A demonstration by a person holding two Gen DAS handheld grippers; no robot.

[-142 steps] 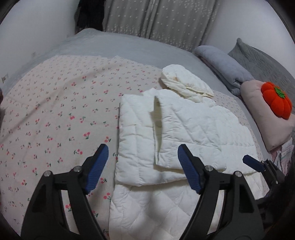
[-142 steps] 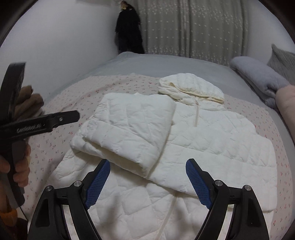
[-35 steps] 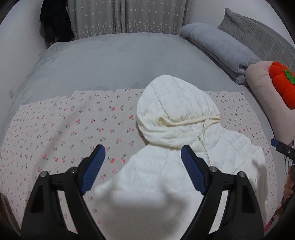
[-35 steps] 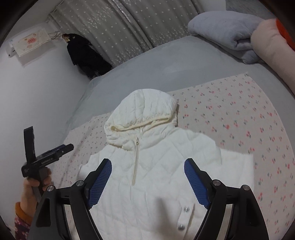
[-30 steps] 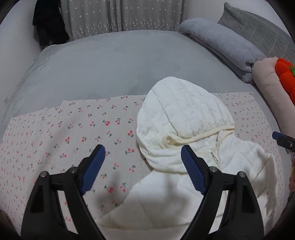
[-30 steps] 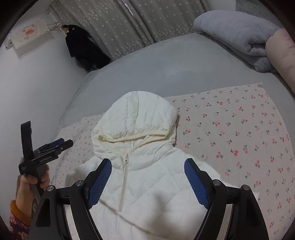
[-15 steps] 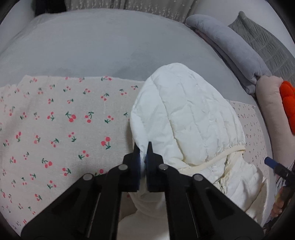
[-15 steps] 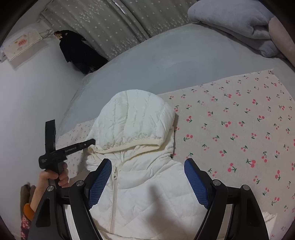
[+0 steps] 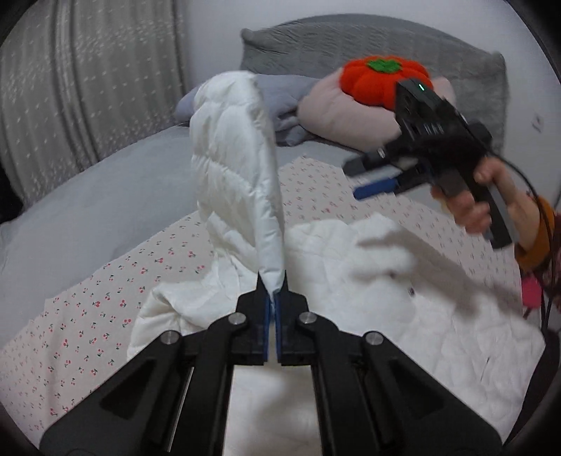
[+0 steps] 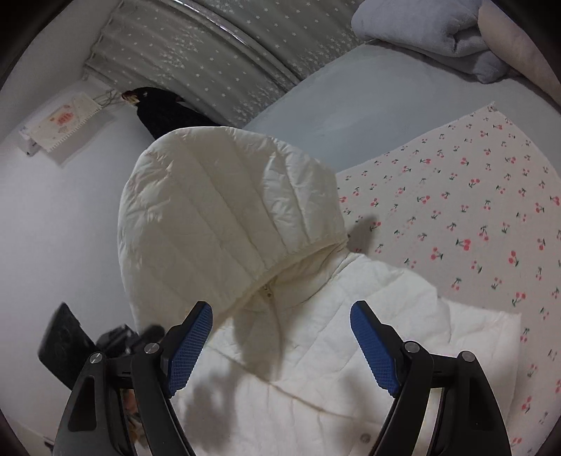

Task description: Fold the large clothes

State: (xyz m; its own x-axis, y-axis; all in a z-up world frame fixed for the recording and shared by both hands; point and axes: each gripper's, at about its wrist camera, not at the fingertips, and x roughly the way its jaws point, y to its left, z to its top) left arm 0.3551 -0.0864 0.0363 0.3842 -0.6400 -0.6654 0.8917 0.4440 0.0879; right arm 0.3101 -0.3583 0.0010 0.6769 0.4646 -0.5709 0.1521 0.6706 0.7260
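One white quilted jacket (image 9: 368, 287) lies on one cherry-print sheet (image 10: 473, 210) spread over a grey bed (image 9: 87, 196). The left gripper (image 9: 272, 298) has its two jaws pressed together on the edge of the jacket's single hood (image 10: 224, 217), which stands raised above the jacket body. The right gripper (image 10: 280, 347), seen from its own wrist camera, has its two blue-padded jaws spread wide with nothing between them, poised above the zip at the jacket's collar; in the left wrist view it appears gripped in one hand (image 9: 473, 200). At the head of the bed: one pink pillow (image 9: 336, 115) bearing one red pumpkin-shaped cushion (image 9: 378, 80), one folded grey blanket (image 10: 427, 31), and one grey pillow (image 9: 350, 42). One dotted grey curtain (image 9: 87, 87) hangs behind.
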